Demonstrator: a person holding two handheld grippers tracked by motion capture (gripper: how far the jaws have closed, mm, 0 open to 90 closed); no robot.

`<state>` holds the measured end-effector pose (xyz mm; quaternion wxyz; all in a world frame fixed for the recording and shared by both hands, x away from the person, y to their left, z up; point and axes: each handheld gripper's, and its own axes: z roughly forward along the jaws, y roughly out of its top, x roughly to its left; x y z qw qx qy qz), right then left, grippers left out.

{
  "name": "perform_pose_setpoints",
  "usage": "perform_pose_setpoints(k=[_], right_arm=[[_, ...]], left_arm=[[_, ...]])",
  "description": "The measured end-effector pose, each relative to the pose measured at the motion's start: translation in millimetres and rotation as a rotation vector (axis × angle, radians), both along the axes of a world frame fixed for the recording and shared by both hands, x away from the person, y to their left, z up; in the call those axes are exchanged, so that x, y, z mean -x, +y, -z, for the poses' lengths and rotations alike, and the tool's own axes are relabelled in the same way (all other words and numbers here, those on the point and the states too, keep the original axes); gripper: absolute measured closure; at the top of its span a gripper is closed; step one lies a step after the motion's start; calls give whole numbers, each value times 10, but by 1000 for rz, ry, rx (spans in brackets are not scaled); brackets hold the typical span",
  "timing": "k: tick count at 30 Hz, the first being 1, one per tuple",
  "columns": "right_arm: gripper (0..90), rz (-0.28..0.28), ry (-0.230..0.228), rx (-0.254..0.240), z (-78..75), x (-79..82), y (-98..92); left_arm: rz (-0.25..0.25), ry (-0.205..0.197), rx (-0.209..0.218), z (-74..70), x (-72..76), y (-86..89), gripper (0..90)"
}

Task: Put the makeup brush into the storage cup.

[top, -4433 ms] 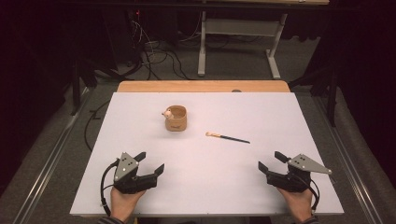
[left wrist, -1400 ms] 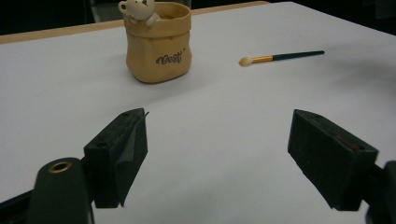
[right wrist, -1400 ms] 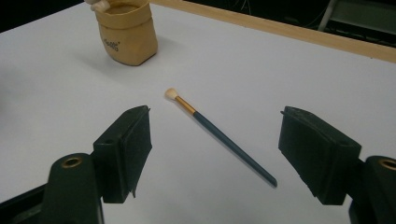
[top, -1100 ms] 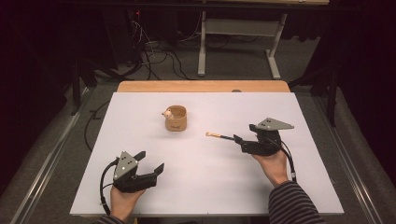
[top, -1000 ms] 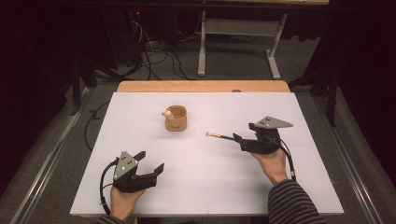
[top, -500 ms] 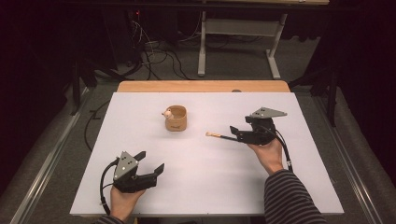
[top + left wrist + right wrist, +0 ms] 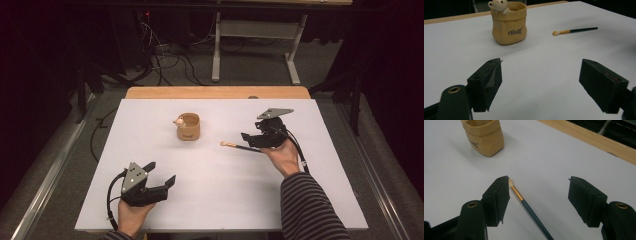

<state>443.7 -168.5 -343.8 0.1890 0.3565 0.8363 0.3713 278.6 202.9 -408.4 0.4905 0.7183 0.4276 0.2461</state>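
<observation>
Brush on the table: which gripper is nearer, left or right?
Right. The right gripper straddles the brush, jaws open and just closing. The left gripper sits apart at the table's near edge.

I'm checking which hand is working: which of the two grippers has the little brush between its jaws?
The right gripper: the brush lies on the table between its jaws, which have been closing but don't pinch it. The left gripper has only bare table between its open jaws.

**Two hand-held grippers, both with jaws apart**

Lower left of the high view: the left gripper (image 7: 159, 181) rests in a hand, jaws wide. Right of centre, the right gripper (image 7: 250, 138) points left, its jaws just closing somewhat, a striped sleeve (image 7: 310, 210) behind.
</observation>
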Motion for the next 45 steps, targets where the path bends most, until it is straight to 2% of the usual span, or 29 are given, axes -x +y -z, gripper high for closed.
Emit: perform_pose_setpoints(k=[11,14,15,24,25,36,39,43,45], right_arm=[[405,-54,55,101,-38,-73,107],[409,-67,78,137,-35,-100,129],[420,-80,82,163,-37,-117,145],[437,-108,122,243,-48,-146,225],[437,-119,129,267,-51,-162,237],[431,-139,174,346,-11,-222,318],[431,-139,195,351,7,-242,334],[436,-129,250,369,58,-281,345],[439,-137,253,385,67,-294,340]], left_arm=[[3,2,2,-1,2,4,190],[3,3,3,-1,1,7,190],[3,2,4,-1,1,8,190],[5,1,3,-2,2,9,190],[4,1,3,-2,2,10,190],[4,0,4,-2,2,15,189],[5,0,3,-2,1,16,189],[5,0,2,-3,3,18,189],[6,1,2,-3,3,19,189]])
